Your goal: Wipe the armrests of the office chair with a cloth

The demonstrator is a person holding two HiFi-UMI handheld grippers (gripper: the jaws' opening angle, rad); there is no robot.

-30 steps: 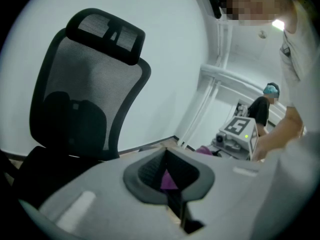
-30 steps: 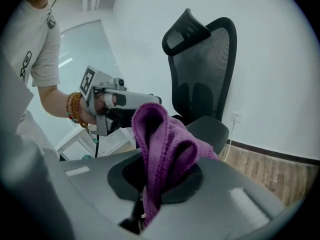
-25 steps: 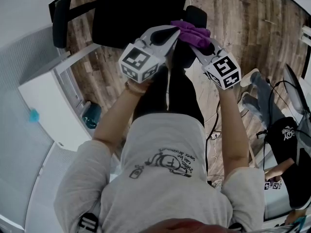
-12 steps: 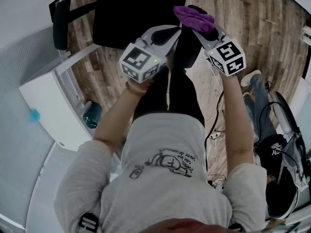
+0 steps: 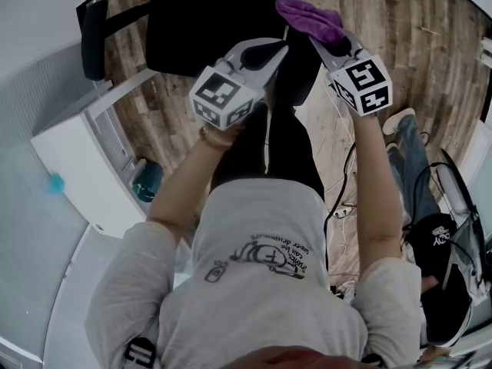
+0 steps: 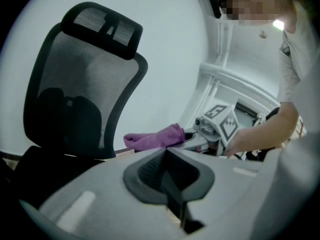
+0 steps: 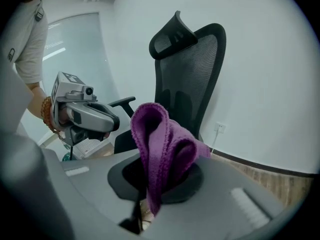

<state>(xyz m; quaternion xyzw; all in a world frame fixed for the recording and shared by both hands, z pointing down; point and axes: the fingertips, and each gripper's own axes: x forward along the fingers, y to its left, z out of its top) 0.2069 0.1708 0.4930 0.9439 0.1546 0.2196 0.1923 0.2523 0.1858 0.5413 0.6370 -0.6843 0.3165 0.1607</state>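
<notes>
Purple cloth (image 7: 162,144) clamped in the right claw (image 5: 323,41) at the office chair (image 5: 215,14)

The cloth is gripped by its lower end between the nearly closed jaws, bunched into soft folds, and held over the near armrest (image 5: 301,71); contact cannot be told. The left claw (image 5: 278,52) is shut on nothing. Since a second ago the right claw and cloth have been carried farther out along the armrest, while the left has stayed put

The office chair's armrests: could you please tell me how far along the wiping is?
Nothing is visibly finished. In hand: the right gripper is shut on the purple cloth, over the nearer armrest; contact is unclear. The left gripper is shut, empty. Left: the other armrest, with nothing near it.
</notes>
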